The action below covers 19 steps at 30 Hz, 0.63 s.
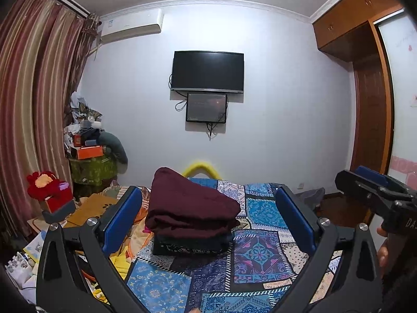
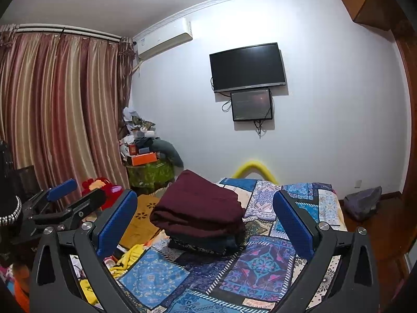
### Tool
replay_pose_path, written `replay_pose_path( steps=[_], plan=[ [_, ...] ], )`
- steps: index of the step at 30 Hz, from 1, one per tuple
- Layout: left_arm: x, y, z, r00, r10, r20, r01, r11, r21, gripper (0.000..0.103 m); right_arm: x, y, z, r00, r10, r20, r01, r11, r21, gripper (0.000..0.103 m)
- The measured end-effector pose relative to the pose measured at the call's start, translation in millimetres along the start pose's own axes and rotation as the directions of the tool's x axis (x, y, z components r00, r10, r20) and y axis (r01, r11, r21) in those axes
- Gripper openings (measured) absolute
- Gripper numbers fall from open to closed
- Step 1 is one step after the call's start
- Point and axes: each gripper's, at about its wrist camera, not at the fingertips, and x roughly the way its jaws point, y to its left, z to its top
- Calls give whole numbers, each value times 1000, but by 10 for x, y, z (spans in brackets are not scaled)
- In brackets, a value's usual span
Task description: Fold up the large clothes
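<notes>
A folded maroon garment lies on top of a folded dark garment in a small stack on the patchwork bedspread. The stack also shows in the right wrist view. My left gripper is open and empty, held above the bed with the stack between and beyond its blue pads. My right gripper is open and empty too, facing the same stack. The right gripper shows at the right edge of the left wrist view; the left gripper shows at the left of the right wrist view.
A yellow curved bed rail stands behind the stack. Yellow and orange cloth lies at the bed's left side. A red plush toy and a cluttered green-covered stand are at the left by the curtain. A wardrobe is at the right.
</notes>
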Motion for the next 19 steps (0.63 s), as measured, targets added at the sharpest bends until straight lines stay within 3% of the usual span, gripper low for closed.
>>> replay_pose_path(
  steps=[19],
  plan=[
    [44,14,-41,1000,-6,-13,6,1000,-5,102,45,-39,-32,1000,-3,-16,3,1000,28,103]
  ],
)
